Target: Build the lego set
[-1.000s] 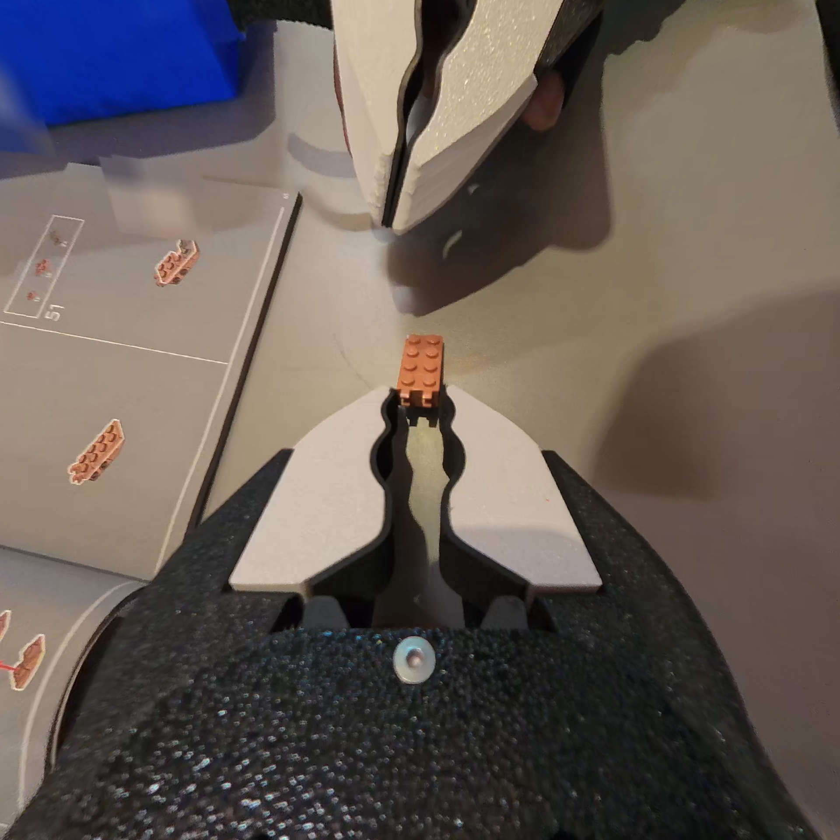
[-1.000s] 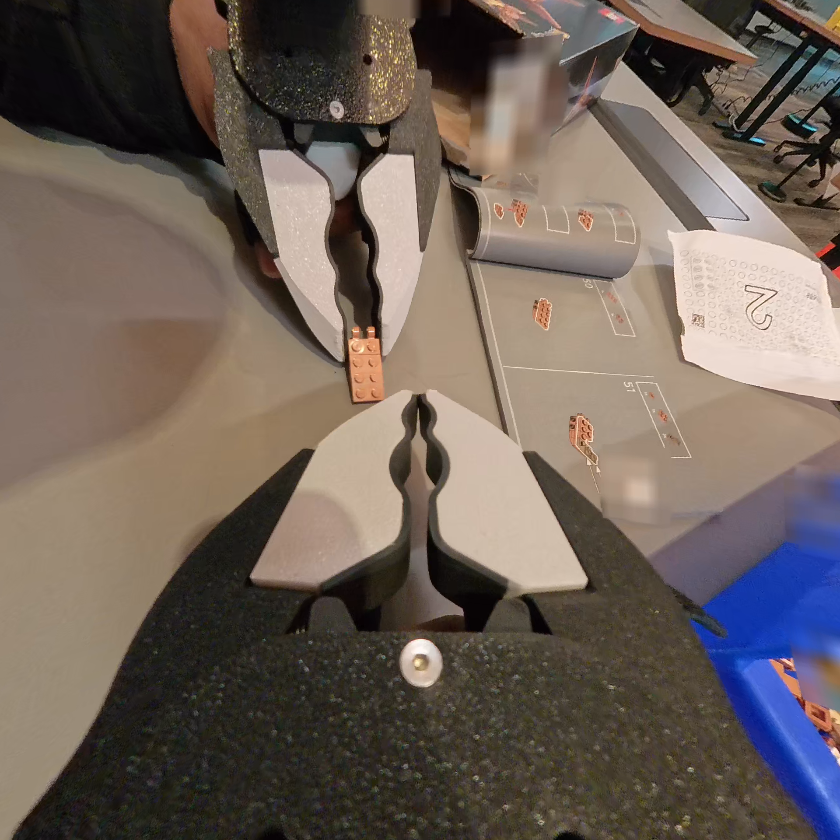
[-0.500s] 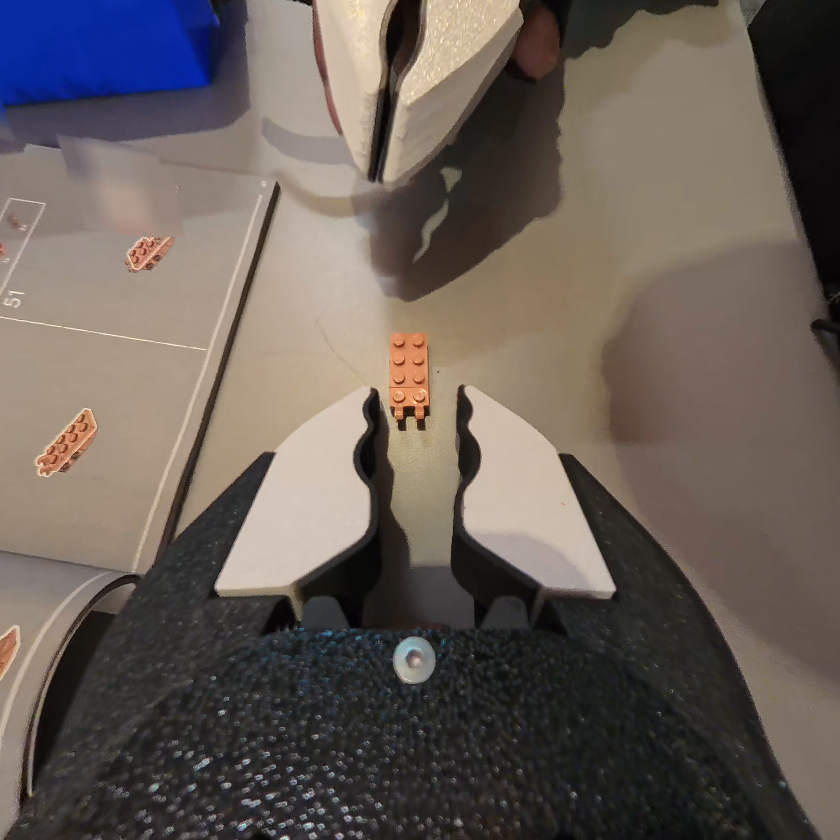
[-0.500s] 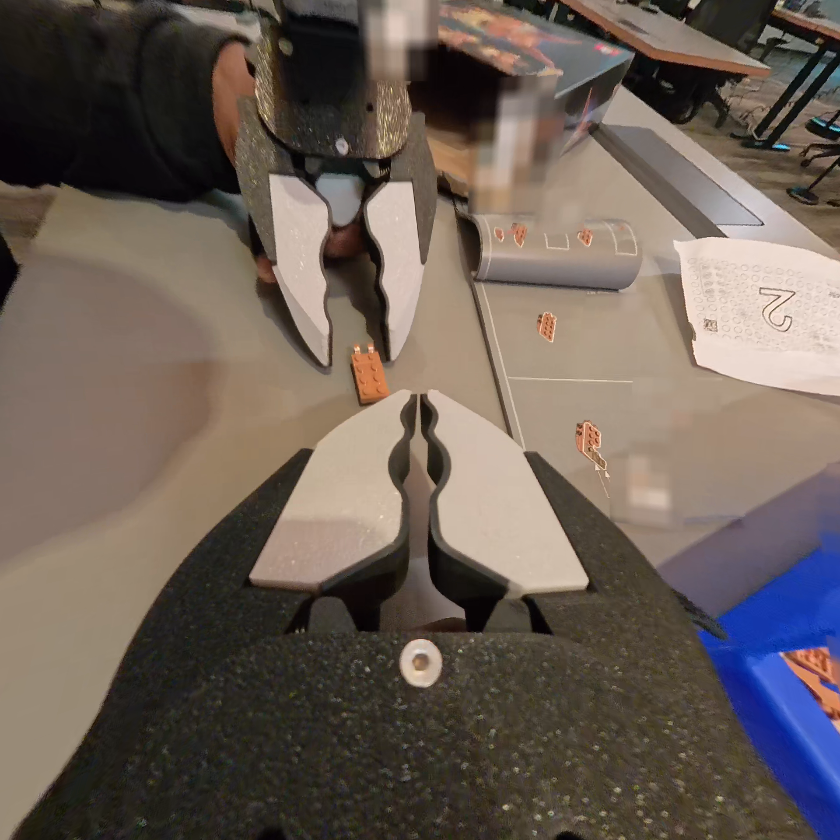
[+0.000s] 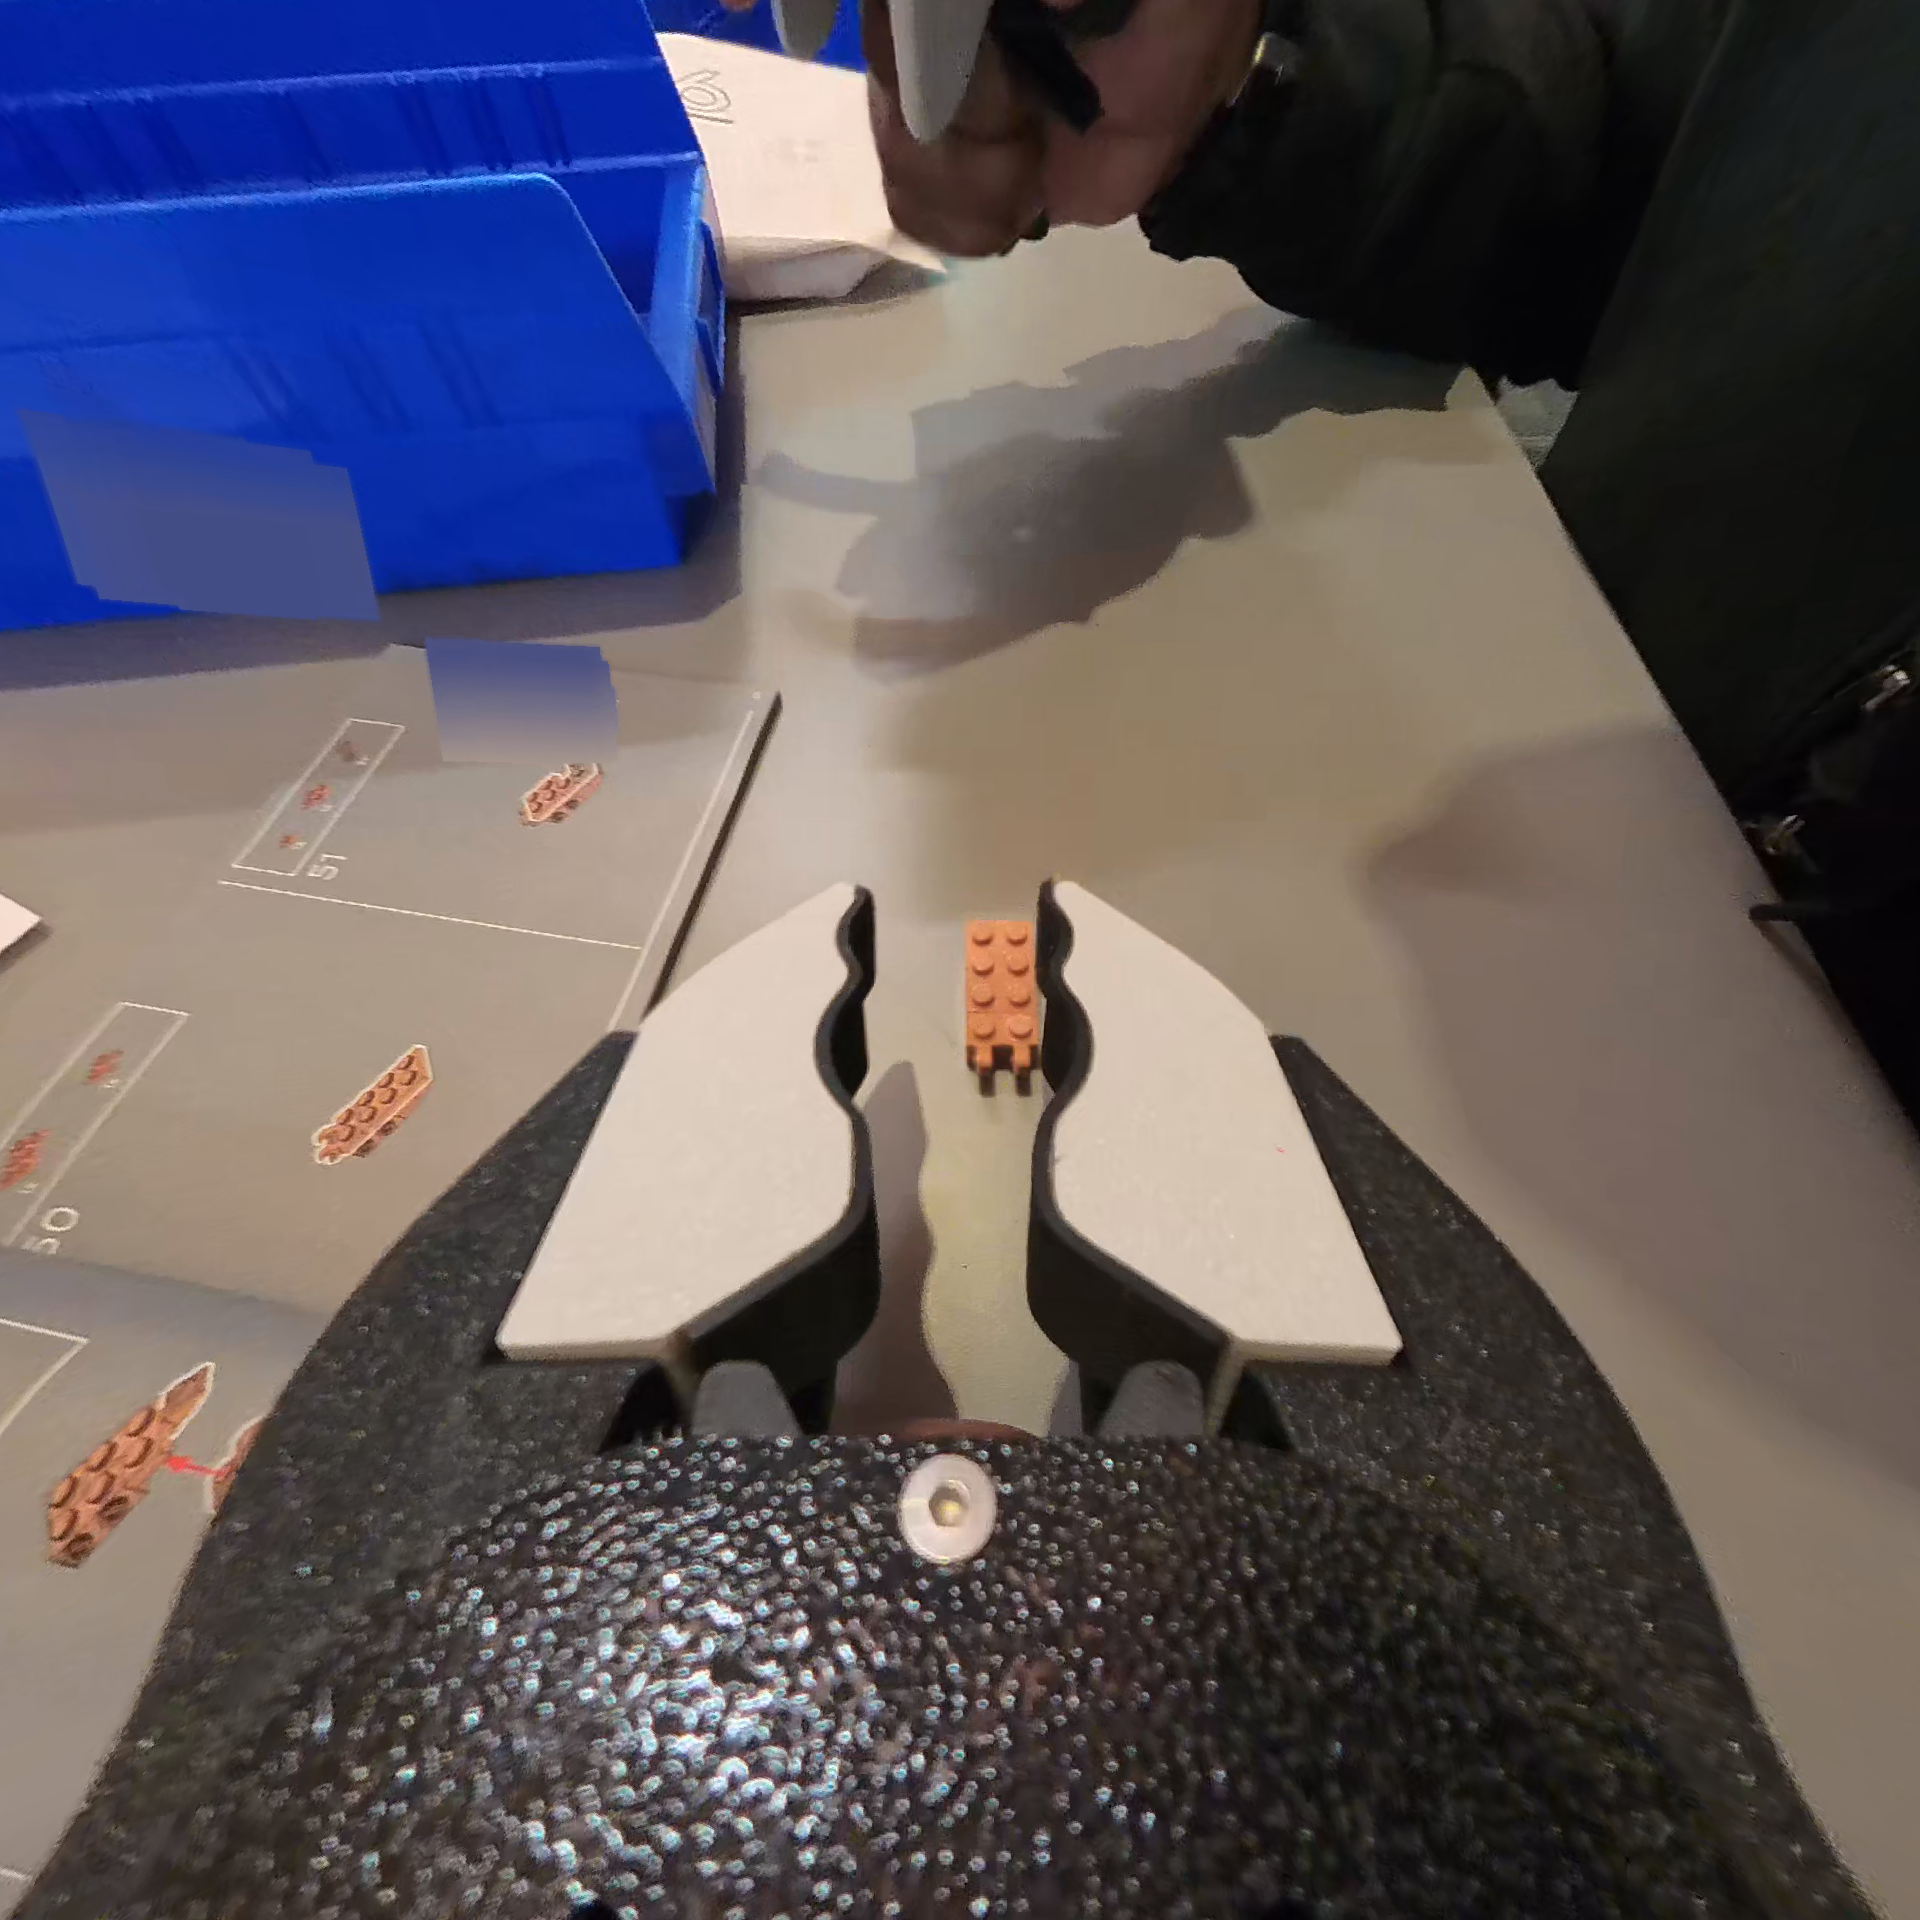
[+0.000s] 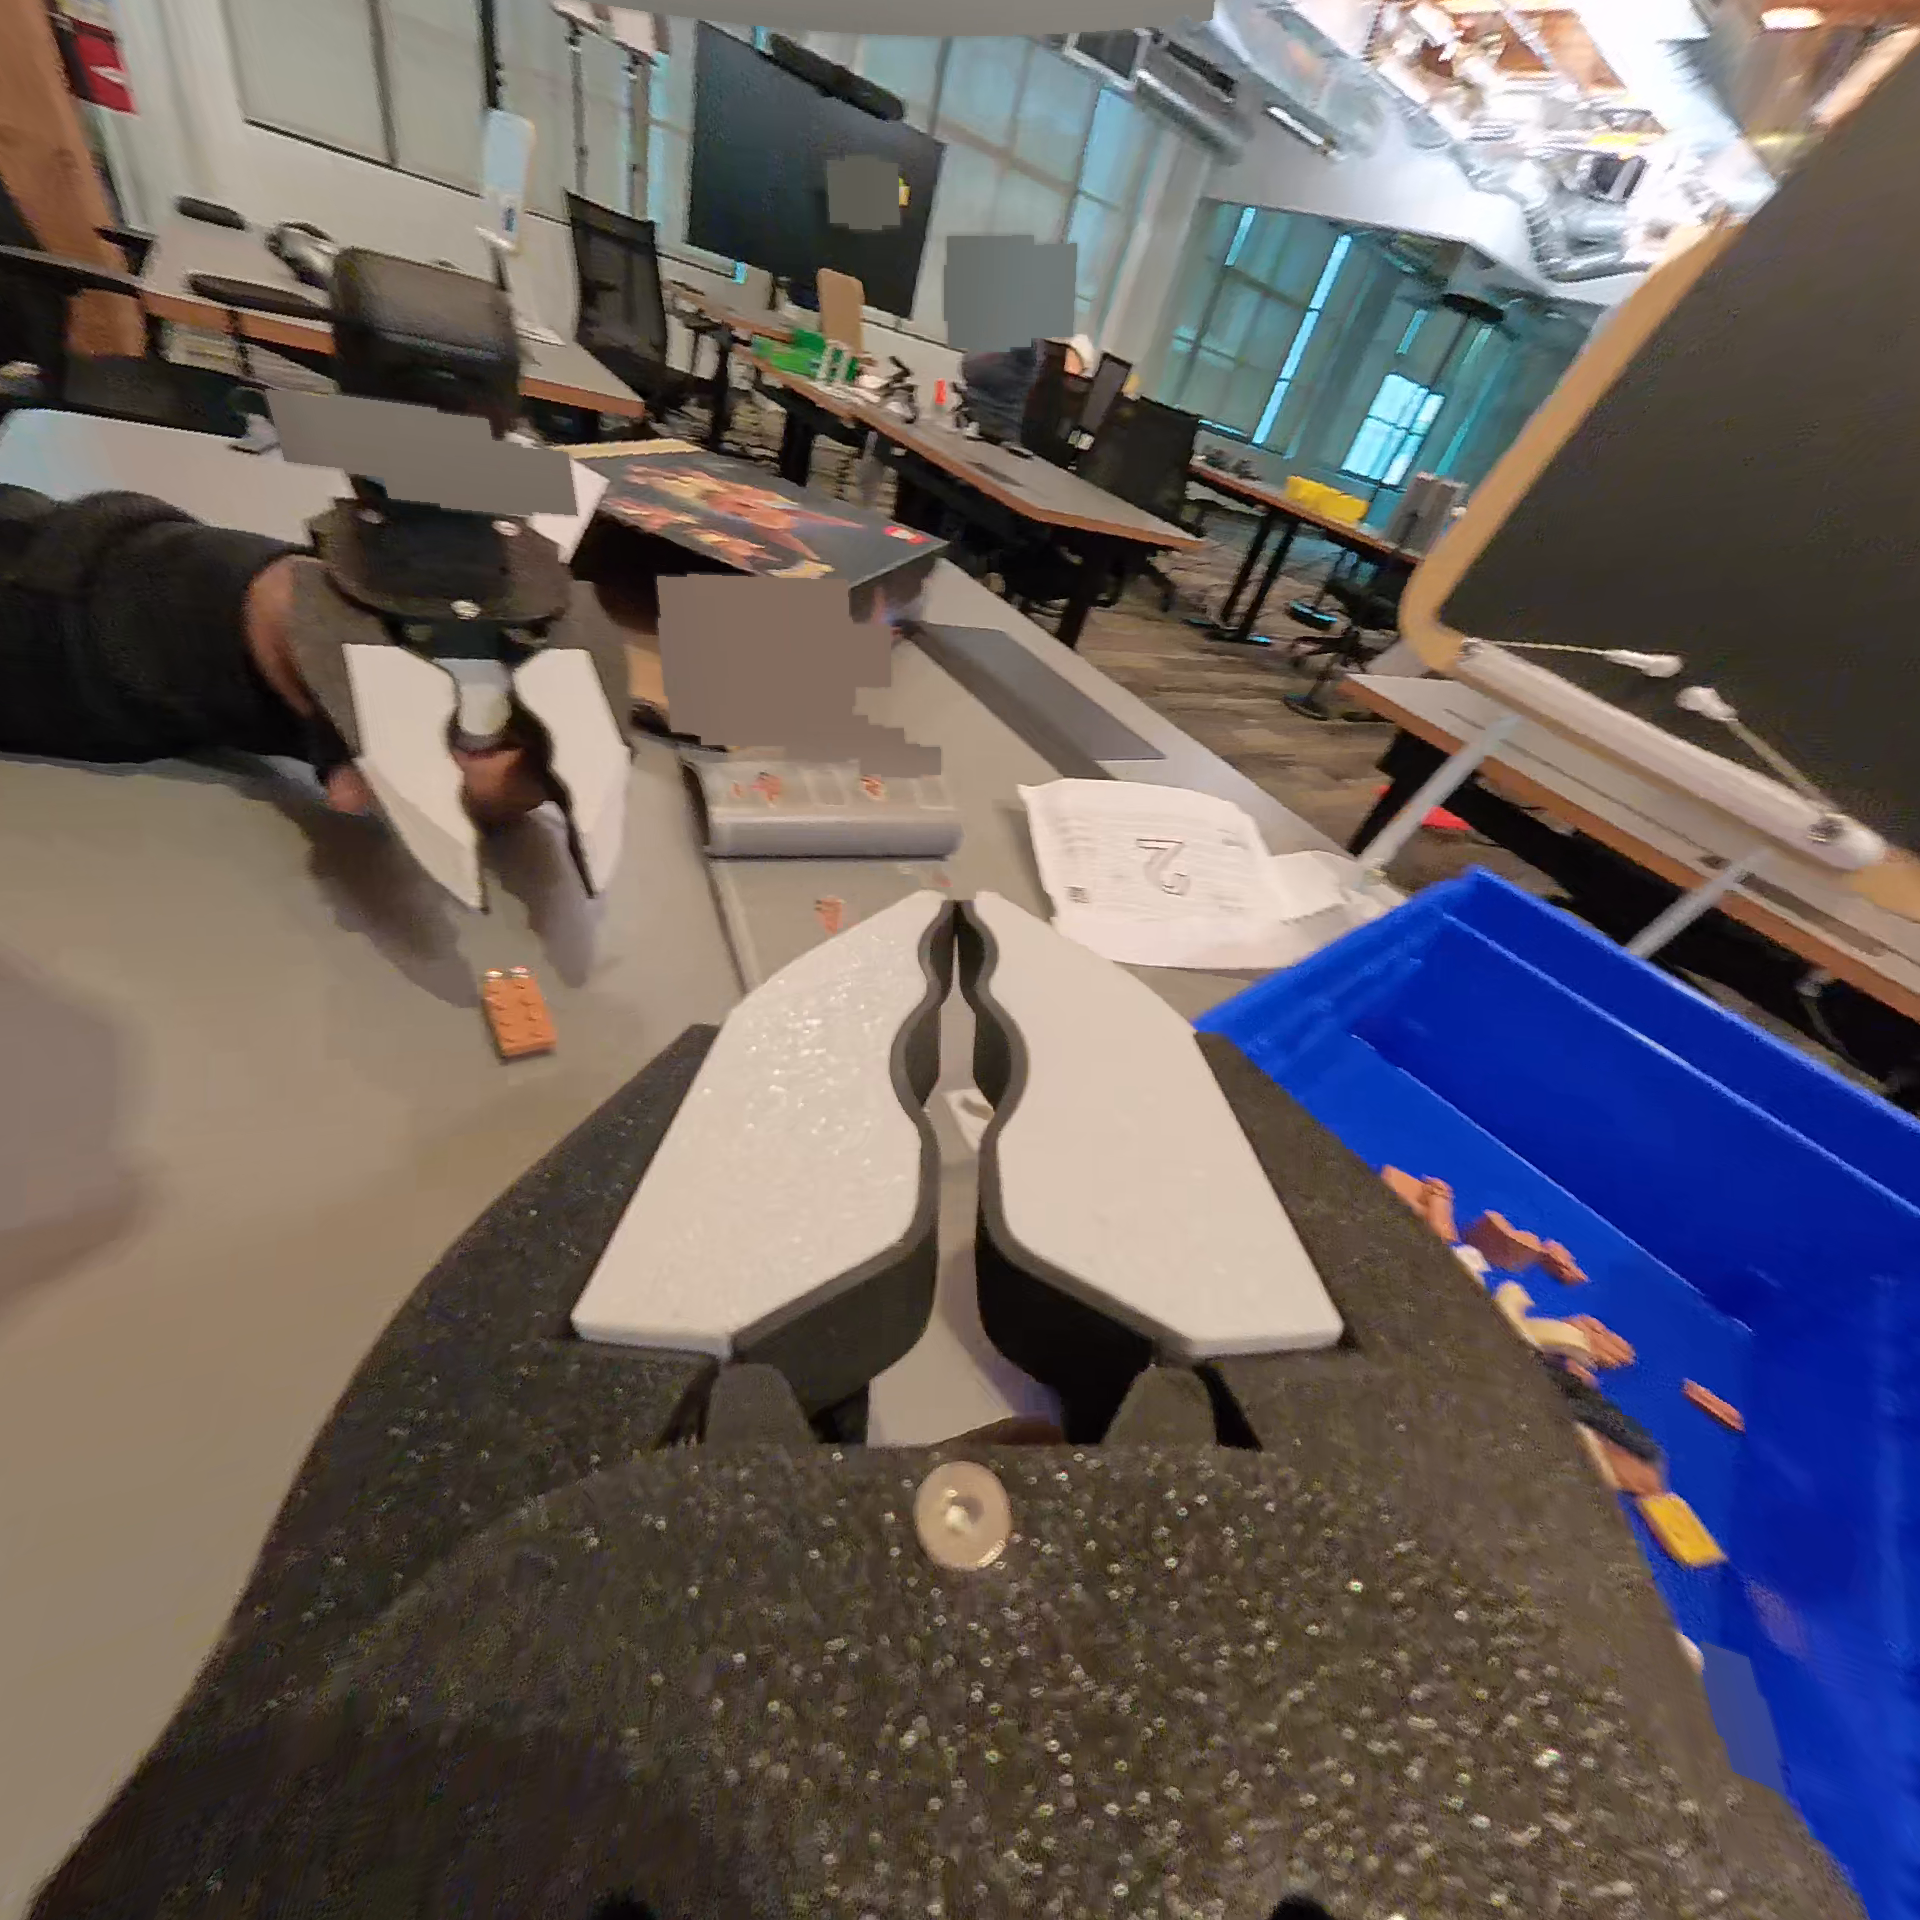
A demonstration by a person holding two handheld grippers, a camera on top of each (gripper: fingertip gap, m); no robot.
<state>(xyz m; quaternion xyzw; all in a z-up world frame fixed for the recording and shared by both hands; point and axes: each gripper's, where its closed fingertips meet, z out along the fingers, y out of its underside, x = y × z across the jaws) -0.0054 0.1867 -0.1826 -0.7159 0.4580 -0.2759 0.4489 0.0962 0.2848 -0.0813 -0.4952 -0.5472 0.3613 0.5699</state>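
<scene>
A small orange-brown studded plate with two clips (image 5: 1003,992) lies flat on the grey table (image 5: 1247,727). My left gripper (image 5: 954,894) is open and hovers just above the plate. In the left wrist view the plate shows between the fingers, close to the right finger (image 5: 1143,1039), and neither pad presses it. The right wrist view shows the plate (image 6: 517,1013) on the table below the raised left gripper (image 6: 532,891). My right gripper (image 6: 956,906) is shut with nothing visible between its tips. It is beside the blue bin (image 6: 1558,1091) and shows at the top of the left wrist view (image 5: 914,62).
The blue bin holds several loose small pieces (image 6: 1558,1320) and also shows in the left wrist view (image 5: 416,312). An open grey instruction booklet (image 5: 312,987) lies left of the plate. A white printed sheet (image 6: 1153,873) lies beyond it. A person's dark sleeve (image 5: 1558,208) is at the far right. My hands' fingertips stand some 20 centimetres from each other.
My left gripper opened and let go of the plate, which now lies on the table, then lifted and drew back. My right gripper stayed shut and moved away toward the blue bin.
</scene>
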